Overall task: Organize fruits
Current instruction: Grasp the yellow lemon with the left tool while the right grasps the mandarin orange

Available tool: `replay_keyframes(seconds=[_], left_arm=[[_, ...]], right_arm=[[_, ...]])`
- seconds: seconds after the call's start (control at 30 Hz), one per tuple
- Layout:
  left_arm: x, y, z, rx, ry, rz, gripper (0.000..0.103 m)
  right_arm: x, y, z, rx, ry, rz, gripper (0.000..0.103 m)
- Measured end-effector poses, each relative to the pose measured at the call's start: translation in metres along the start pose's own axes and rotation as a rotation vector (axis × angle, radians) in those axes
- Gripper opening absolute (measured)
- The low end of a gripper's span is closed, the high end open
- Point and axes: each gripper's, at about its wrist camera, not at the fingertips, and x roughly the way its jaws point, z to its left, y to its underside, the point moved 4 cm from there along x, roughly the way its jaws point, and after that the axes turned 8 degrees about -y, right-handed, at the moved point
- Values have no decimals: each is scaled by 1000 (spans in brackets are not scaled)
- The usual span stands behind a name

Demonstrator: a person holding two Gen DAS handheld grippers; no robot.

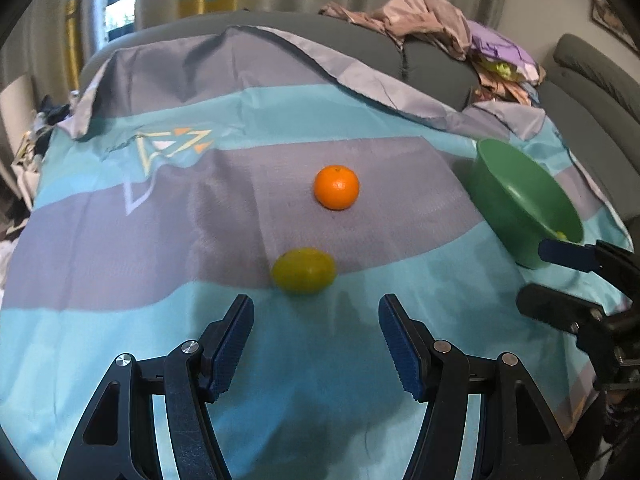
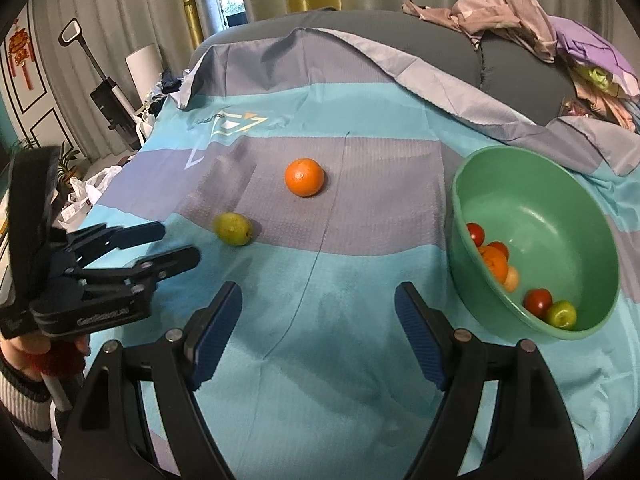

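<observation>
An orange (image 1: 336, 187) and a yellow-green pear (image 1: 303, 270) lie on the striped cloth; the orange (image 2: 304, 177) and the pear (image 2: 233, 229) also show in the right wrist view. A green bowl (image 2: 560, 200) at the right holds several small fruits, red, orange and green. The bowl (image 1: 516, 188) also shows in the left wrist view. My left gripper (image 1: 316, 312) is open and empty, just short of the pear. My right gripper (image 2: 318, 304) is open and empty, above the cloth left of the bowl. Each gripper appears in the other's view: the left one (image 2: 176, 244), the right one (image 1: 536, 276).
The blue and grey cloth (image 2: 320, 320) covers a grey sofa (image 1: 432, 64). A pile of pink and purple clothes (image 2: 540, 28) lies at the back right. A vacuum (image 2: 108, 96) and bags stand on the floor at the left.
</observation>
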Motion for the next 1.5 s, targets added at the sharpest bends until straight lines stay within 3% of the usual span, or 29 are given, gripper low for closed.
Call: replay_keyframes(seconds=[0.37, 0.5, 0.53, 0.8, 1.1, 1.3, 1.4, 1.5], left_arm=[[54, -14, -5, 24, -34, 102, 65], [64, -14, -3, 12, -47, 122, 48], [65, -14, -3, 8, -46, 121, 48], [48, -17, 19, -79, -18, 49, 47], [14, -24, 52, -135, -21, -49, 47], [14, -23, 58, -141, -22, -55, 47], [13, -23, 58, -139, -18, -56, 47], [13, -22, 56, -131, -17, -54, 47]], right_arm=[[19, -4, -9, 15, -12, 23, 79], [28, -8, -12, 12, -16, 30, 79], [30, -9, -12, 11, -17, 32, 79], [61, -34, -13, 5, -83, 37, 79], [128, -82, -8, 17, -138, 88, 77], [163, -95, -1, -19, -114, 142, 64], [176, -96, -3, -49, -66, 165, 46], [176, -96, -6, -42, -74, 163, 45]])
